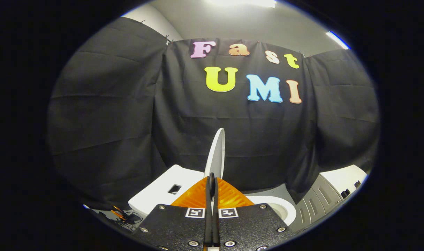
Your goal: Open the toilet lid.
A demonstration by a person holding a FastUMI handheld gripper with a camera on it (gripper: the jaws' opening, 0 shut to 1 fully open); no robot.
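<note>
Gripper view: the gripper sits at the bottom centre of the frame, its two fingers pressed together side by side with no gap between them and nothing held. Their tips end just below the lower edge of the toilet lid, which rises at the centre of the frame, seen nearly edge-on as a thin white oval standing upright against the black cloth wall; whether the tips touch it cannot be told. To the lower left of the lid lies the flat white top of the toilet tank, with a small dark rectangular opening in it. At the lower right, past the gripper's body, part of the white toilet seat curves around the bowl. Farther right, at the lower right of the frame, stands a grey and white cabinet. At the lower left, on the floor, lies a tangle of cables. Above the cloth, across the top of the frame, runs a grey wall.
</note>
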